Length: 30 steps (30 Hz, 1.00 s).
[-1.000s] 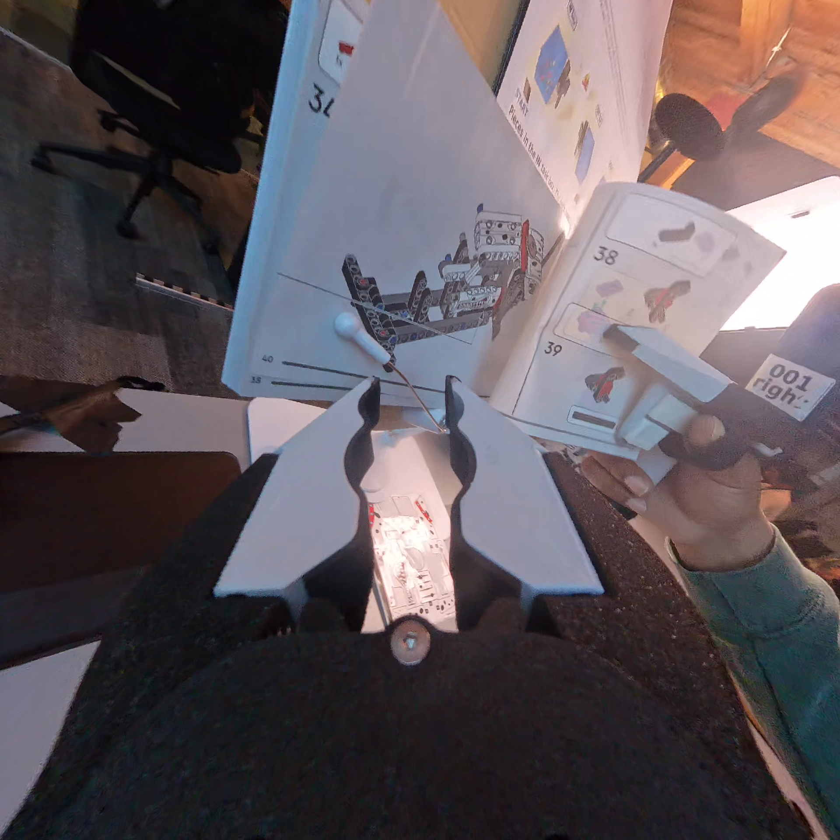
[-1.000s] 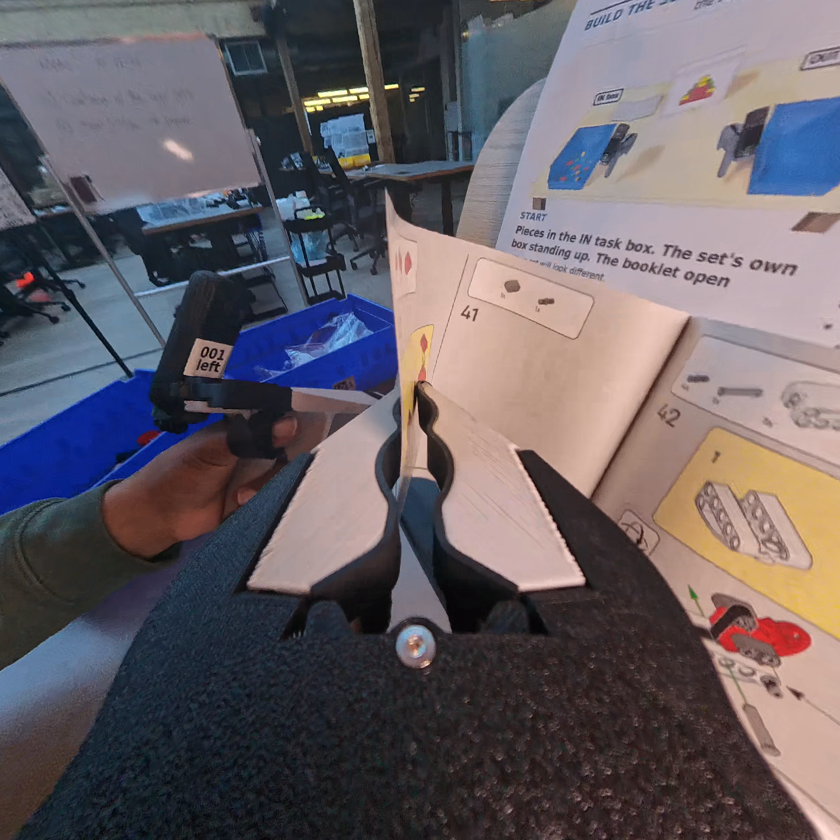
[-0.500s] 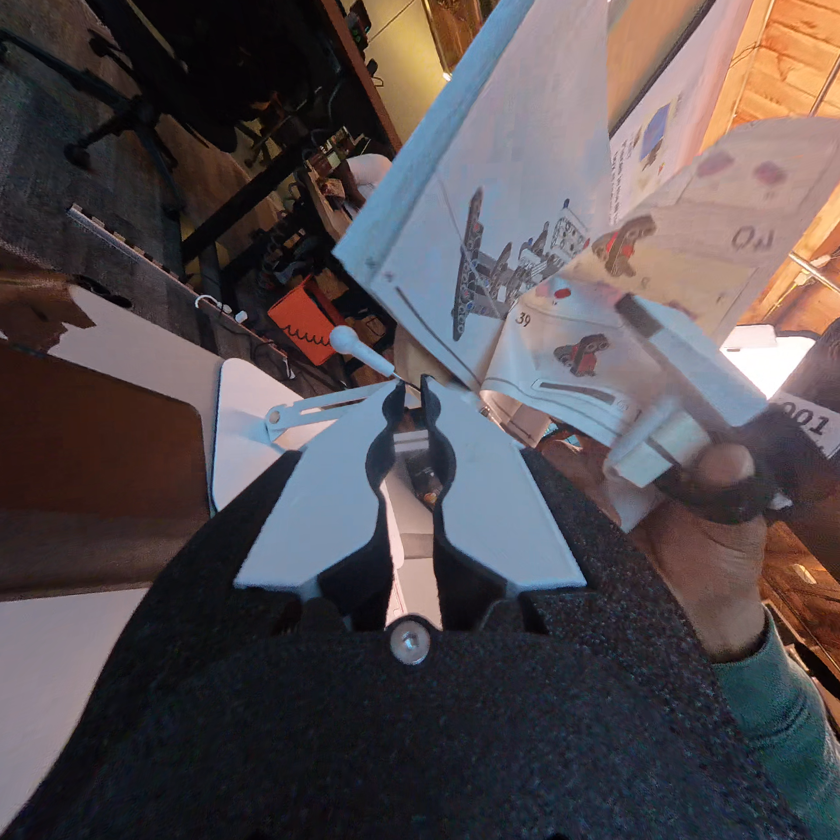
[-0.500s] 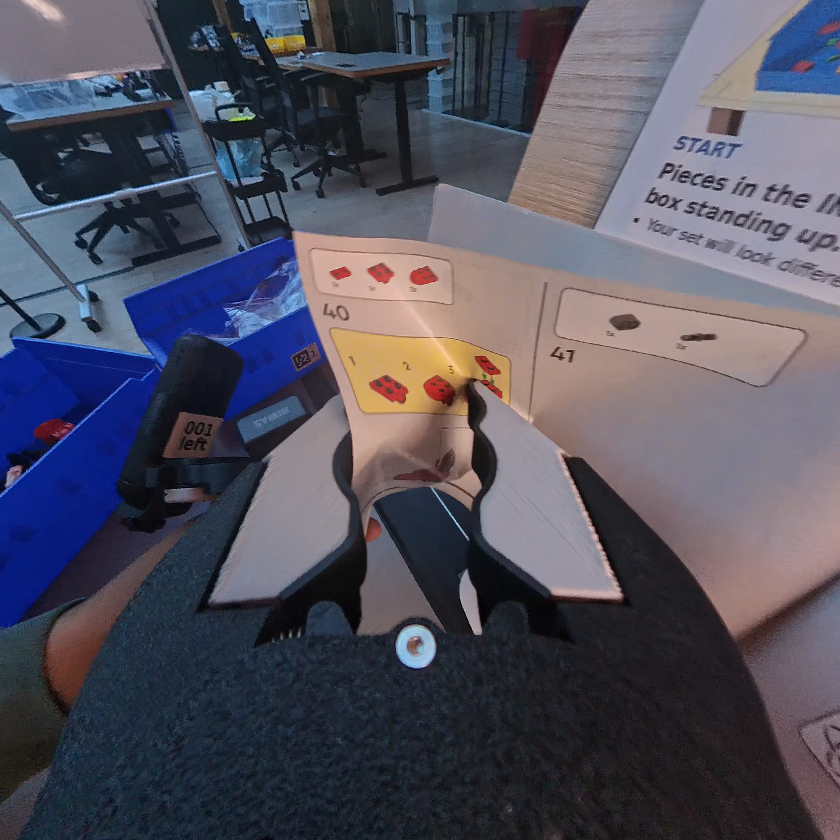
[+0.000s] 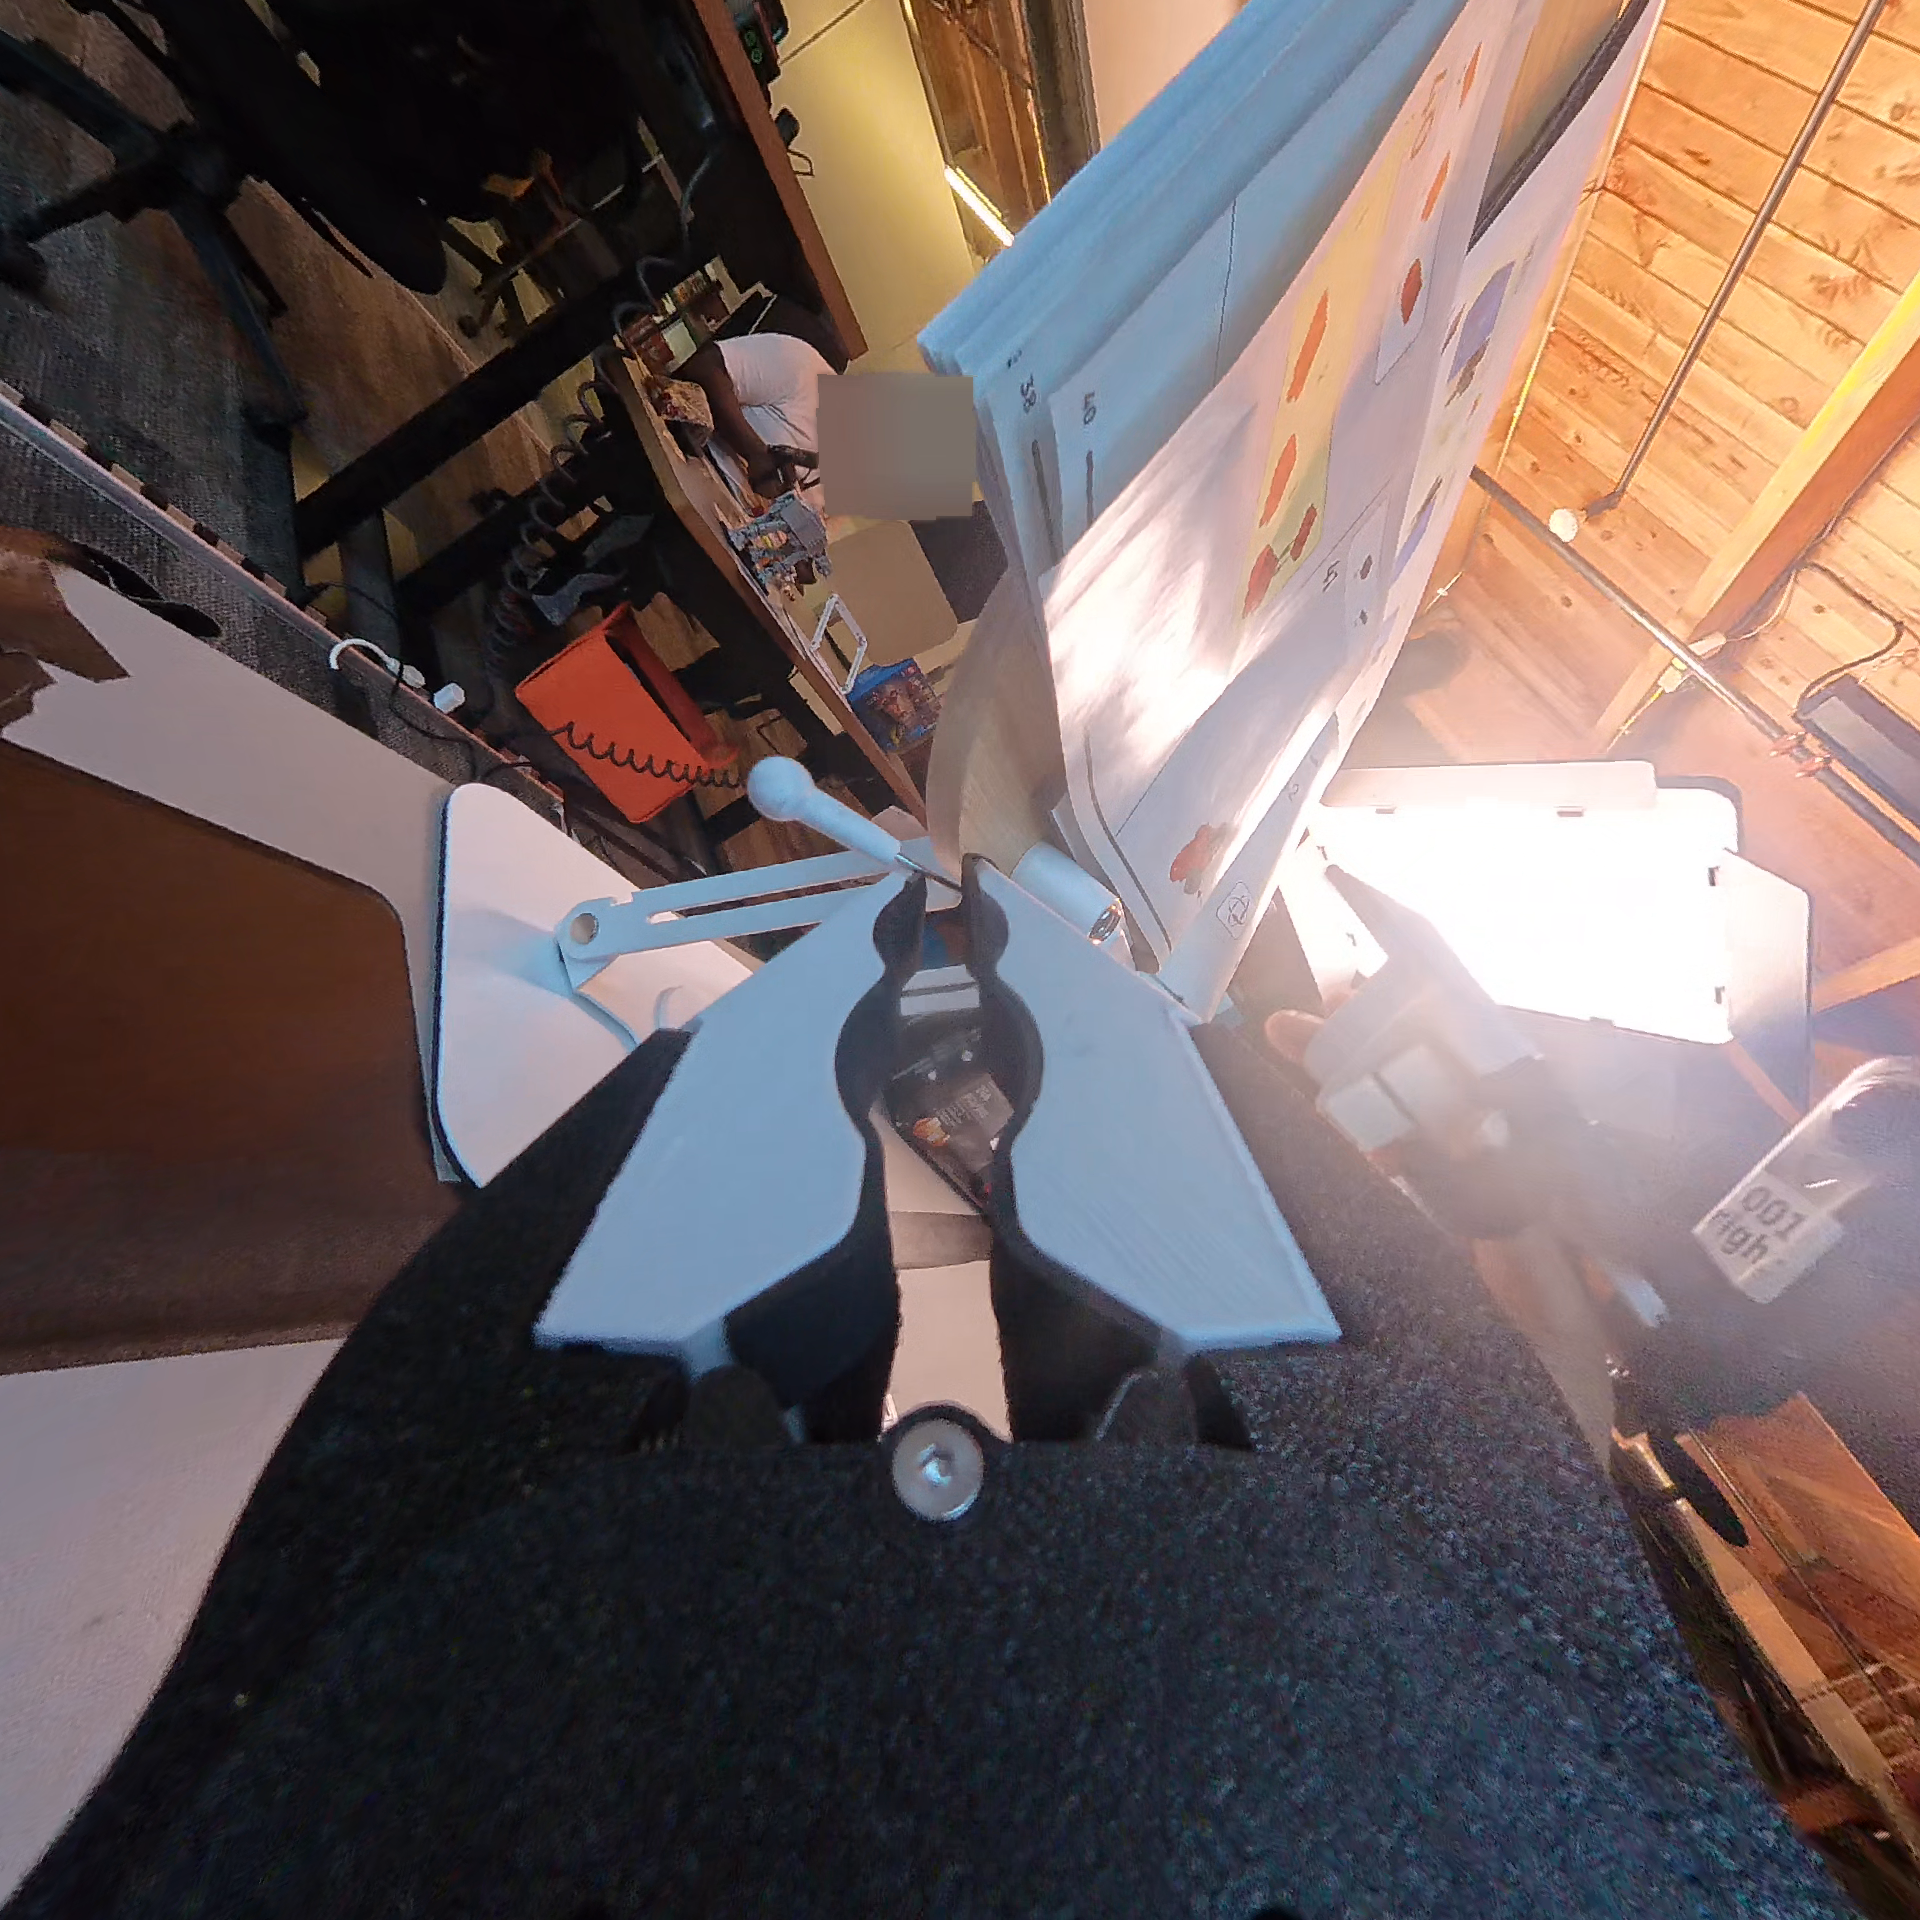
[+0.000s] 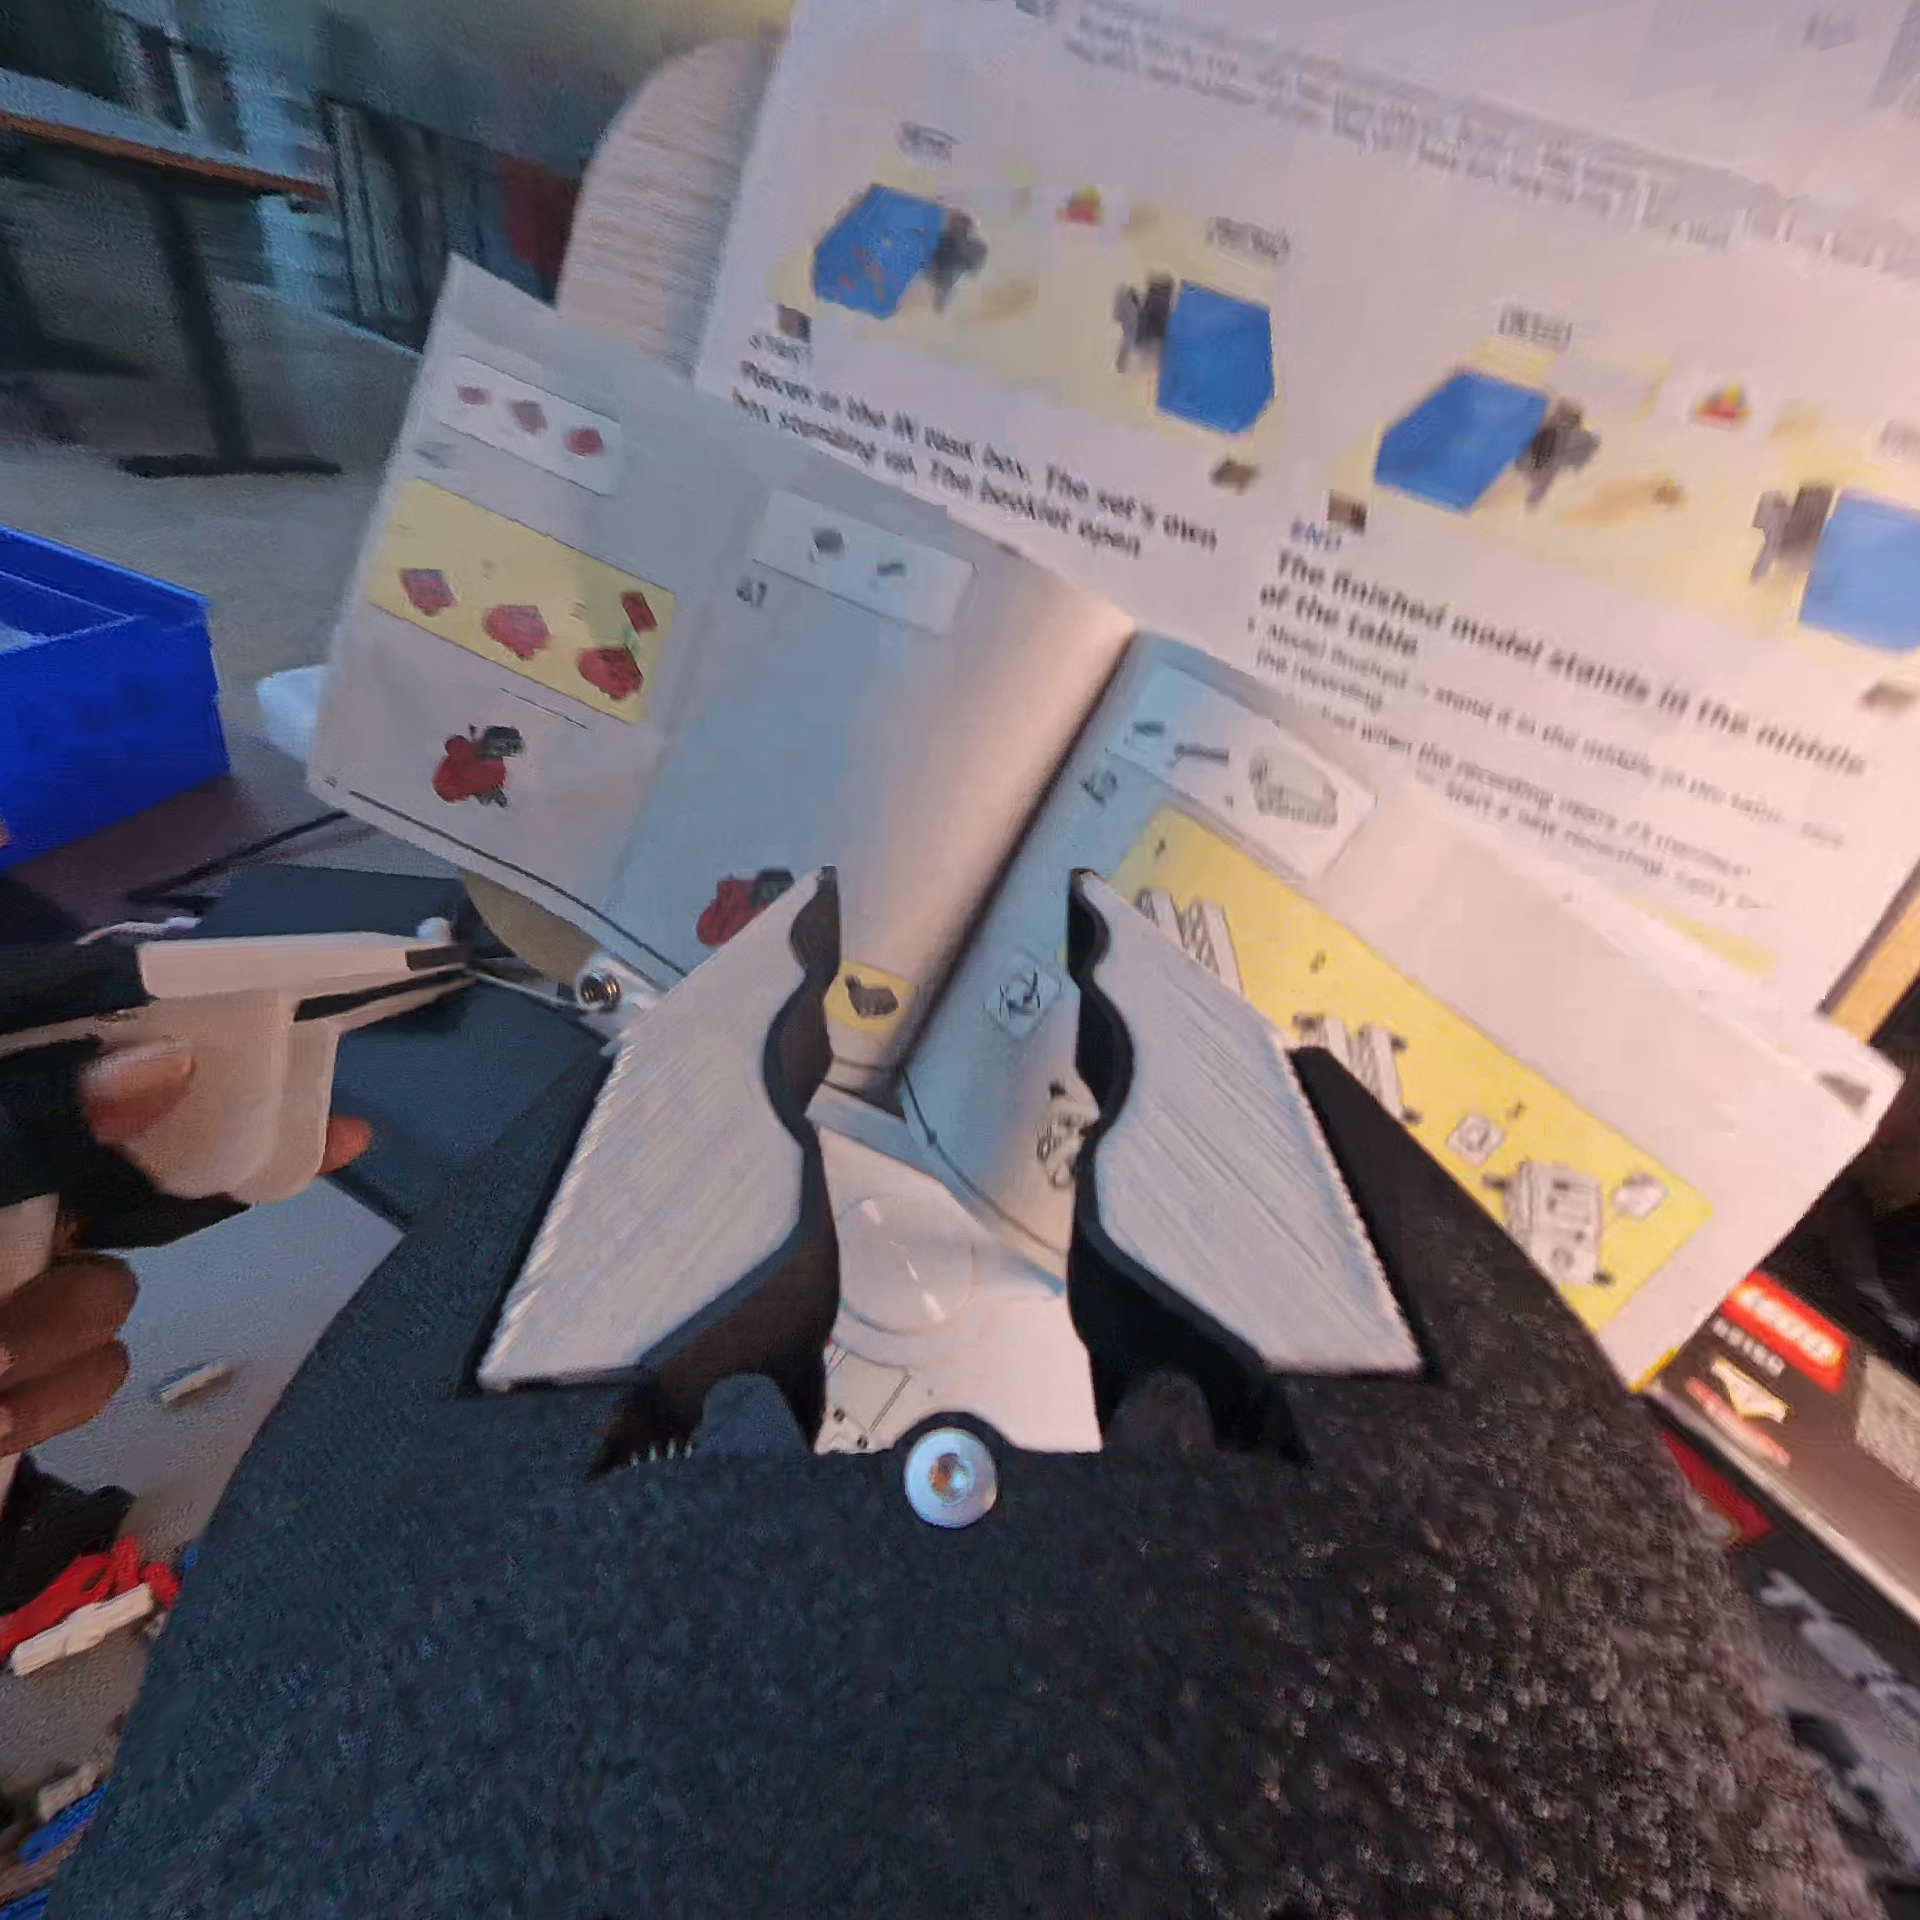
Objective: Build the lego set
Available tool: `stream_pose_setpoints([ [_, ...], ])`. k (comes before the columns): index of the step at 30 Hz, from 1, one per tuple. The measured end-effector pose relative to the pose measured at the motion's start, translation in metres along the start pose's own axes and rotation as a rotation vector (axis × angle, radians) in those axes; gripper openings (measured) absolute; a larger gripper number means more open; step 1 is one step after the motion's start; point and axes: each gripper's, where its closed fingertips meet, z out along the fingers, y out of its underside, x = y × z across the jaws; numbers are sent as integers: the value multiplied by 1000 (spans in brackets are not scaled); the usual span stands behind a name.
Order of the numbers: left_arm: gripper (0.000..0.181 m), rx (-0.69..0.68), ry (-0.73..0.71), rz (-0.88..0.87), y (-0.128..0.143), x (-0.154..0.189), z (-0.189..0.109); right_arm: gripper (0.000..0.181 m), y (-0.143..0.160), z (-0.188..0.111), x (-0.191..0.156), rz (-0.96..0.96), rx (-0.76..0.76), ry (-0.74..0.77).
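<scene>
- The white paper instruction booklet (image 6: pixel 831 665) stands open on a white stand, behind the right gripper (image 6: pixel 951 914).
- The right gripper's jaws are spread wide and hold nothing.
- The left gripper (image 5: pixel 940 883) has its jaws pressed together on the stand's thin wire page holder (image 5: pixel 925 871).
- If the wire slips free, the loose page could flop back and hide the next step.
</scene>
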Motion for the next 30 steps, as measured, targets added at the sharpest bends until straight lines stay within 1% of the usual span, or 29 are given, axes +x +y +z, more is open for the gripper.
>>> stream_pose_setpoints([
  [2,6,13,4,-2,0,0,1,73,27,8,0,51,-79,11],
  [3,6,21,5,-5,0,0,1,81,33,13,1,46,-97,38],
  [4,6,27,4,-5,0,0,0,83,34,18,4,42,-97,66],
  [7,6,27,7,2,1,2,-3,99,33,36,10,22,-105,128],
  [11,5,-3,28,19,5,6,-7,101,25,45,10,-127,-94,141],
  [15,4,26,59,5,3,9,-9,101,26,43,8,-132,-93,151],
  [20,3,116,99,-110,6,10,-11,102,33,41,2,-73,-75,168],
  [21,3,133,97,-95,6,11,-12,102,33,40,2,-73,-76,169],
  [23,3,166,82,11,2,20,-14,101,34,40,2,-76,-83,168],
  [27,2,178,23,192,-10,40,-9,102,34,41,0,-66,-83,166],
  [30,1,170,-1,235,-14,50,-2,103,34,42,-2,-41,-71,169],
])
